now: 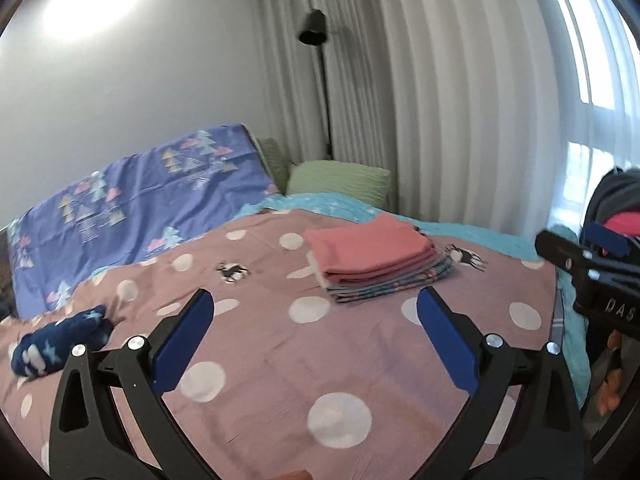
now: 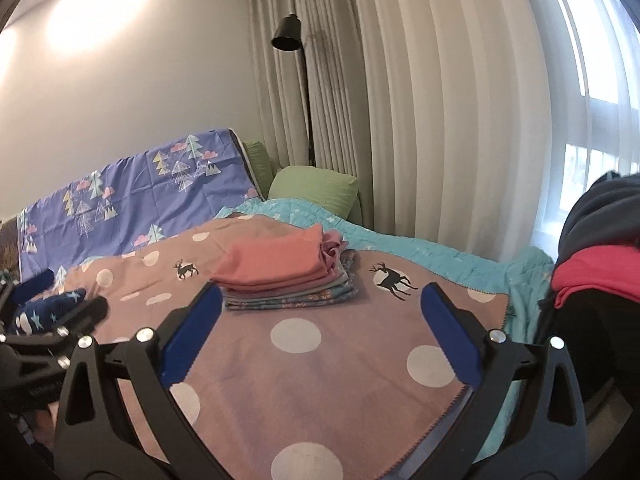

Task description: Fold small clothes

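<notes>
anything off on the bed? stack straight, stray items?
Mostly tidy. The folded stack sits fairly square, pink pieces over patterned blue ones, though one pink layer bunches at its far right corner. A navy star-print garment lies crumpled and unfolded at the left of the dotted blanket. Both grippers are open and empty.

Both the left tool [image 1: 314, 334] and right tool [image 2: 320, 332] have black frames, blue finger pads [image 1: 182, 346], silver screws [image 1: 136, 343]; white letters "DAS" mark one side.
</notes>
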Motion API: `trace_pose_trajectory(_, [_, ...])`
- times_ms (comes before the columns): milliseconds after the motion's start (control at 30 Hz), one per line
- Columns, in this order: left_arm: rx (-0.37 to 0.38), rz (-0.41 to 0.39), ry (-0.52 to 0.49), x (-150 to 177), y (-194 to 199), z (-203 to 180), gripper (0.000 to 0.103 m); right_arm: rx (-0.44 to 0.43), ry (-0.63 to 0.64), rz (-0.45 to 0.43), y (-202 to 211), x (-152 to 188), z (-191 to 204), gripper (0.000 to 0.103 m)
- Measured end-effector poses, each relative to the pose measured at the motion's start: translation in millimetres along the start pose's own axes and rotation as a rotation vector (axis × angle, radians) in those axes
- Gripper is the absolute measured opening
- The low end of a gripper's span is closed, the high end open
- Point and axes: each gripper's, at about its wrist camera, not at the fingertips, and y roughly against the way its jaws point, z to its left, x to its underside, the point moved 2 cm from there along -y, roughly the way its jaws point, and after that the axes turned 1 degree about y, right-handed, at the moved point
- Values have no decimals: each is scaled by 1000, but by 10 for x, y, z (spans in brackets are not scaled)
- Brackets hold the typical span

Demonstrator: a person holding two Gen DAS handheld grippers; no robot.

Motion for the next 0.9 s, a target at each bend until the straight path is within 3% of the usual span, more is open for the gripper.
trace_pose_trajectory(200, [-43, -12, 20, -24, 368, 145, 102, -20, 109, -9, 271, 12, 299, 101])
trace_pose_trajectory(467, [-69, -18, 69, 23, 728, 265, 102, -32, 105, 3, 533, 7, 398, 101])
trace_pose_trajectory(900, [-48, 40, 65, 213, 762, 223, 102, 0, 110, 69, 593, 135, 385, 101])
